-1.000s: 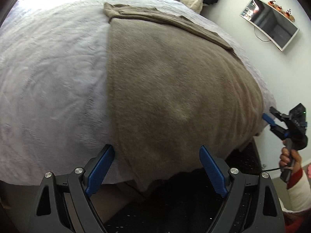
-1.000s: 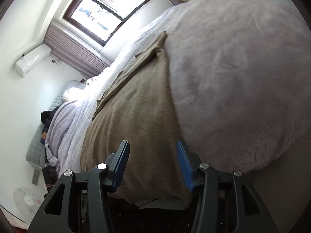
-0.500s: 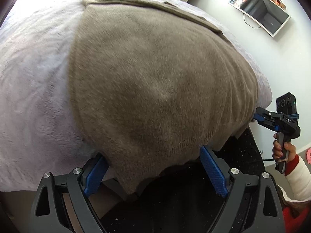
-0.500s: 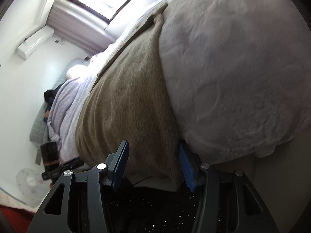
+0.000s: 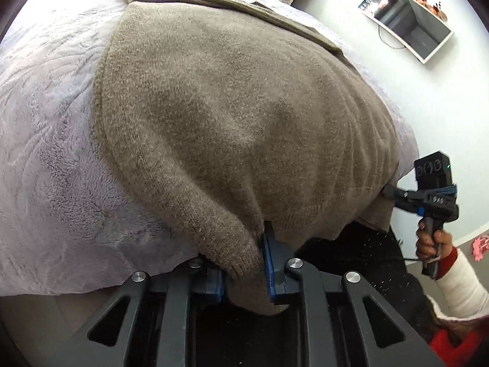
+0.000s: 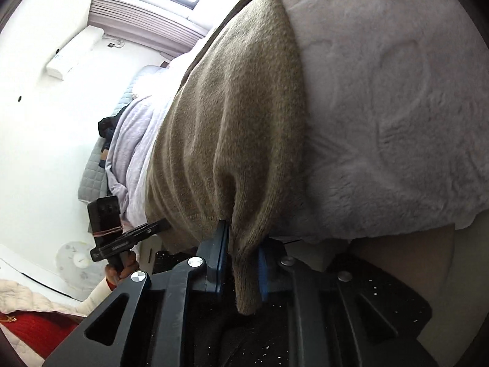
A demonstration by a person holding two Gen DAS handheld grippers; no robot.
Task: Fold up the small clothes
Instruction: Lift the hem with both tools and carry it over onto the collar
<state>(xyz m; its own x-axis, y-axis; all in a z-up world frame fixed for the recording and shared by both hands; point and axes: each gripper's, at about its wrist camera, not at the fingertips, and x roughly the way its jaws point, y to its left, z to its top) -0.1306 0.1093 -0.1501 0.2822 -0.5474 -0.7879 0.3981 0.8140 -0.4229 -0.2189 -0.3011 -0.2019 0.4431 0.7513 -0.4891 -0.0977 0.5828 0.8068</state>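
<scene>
Sweater [image 5: 238, 116] hem now pinched by both tools, seemingly firmly.

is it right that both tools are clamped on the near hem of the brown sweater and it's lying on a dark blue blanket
Not quite: the blanket is pale lilac-white fleece, not dark blue, as the left wrist view shows. The rest holds: the left tool and the right tool are each shut on the near hem of the brown sweater, which lies on that blanket.
</scene>
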